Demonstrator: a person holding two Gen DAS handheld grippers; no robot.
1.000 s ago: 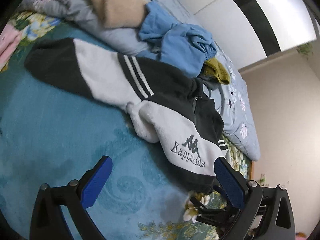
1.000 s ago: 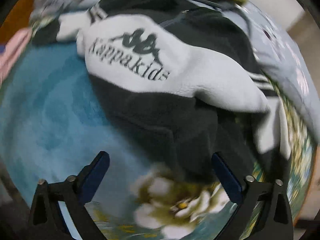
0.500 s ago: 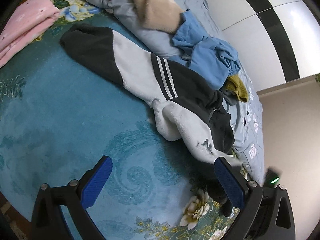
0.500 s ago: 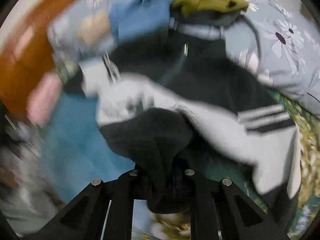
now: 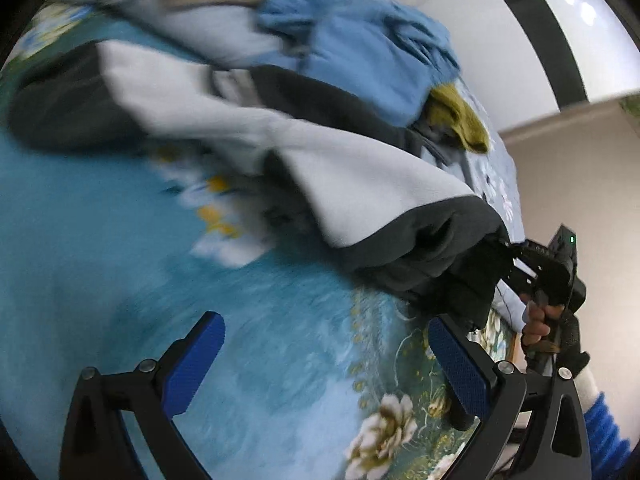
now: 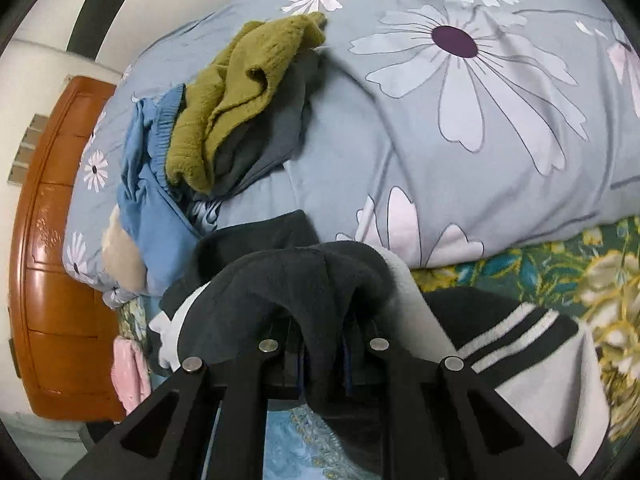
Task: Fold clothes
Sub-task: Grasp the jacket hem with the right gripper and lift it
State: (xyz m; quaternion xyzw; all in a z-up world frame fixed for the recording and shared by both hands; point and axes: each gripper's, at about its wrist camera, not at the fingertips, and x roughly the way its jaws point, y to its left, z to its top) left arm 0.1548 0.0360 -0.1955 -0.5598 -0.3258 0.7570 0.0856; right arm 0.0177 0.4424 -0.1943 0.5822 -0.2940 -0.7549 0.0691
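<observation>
Right gripper (image 6: 324, 364) is clamped on the dark hem of the jacket (image 5: 360, 168); black fleece bunches up between the closed pads and drapes over both fingers. Left gripper (image 5: 328, 364) stands with its blue pads wide apart, nothing between them, above bare teal bedspread (image 5: 100, 240).

Jacket: black and white, lying on the bedspread. Its long axis runs from the far sleeve at upper left of the left view down to the pinched hem at lower right. The body lies ahead of and above the left gripper; the held hem sits just beyond its right finger. The right hand (image 5: 540, 324) is nearer the hem; the left is nearer the free body and sleeve, so I judge any second grasp falls to the left, forward along that axis.

The left view alone shows the whole jacket spread and the right gripper from outside. The right view alone shows the pinch up close, the striped cuff (image 6: 512, 332) beside it, the olive sweater (image 6: 240, 92) and blue garment (image 6: 148, 184) heaped on the floral duvet (image 6: 460, 140), and the wooden headboard (image 6: 52, 260).
</observation>
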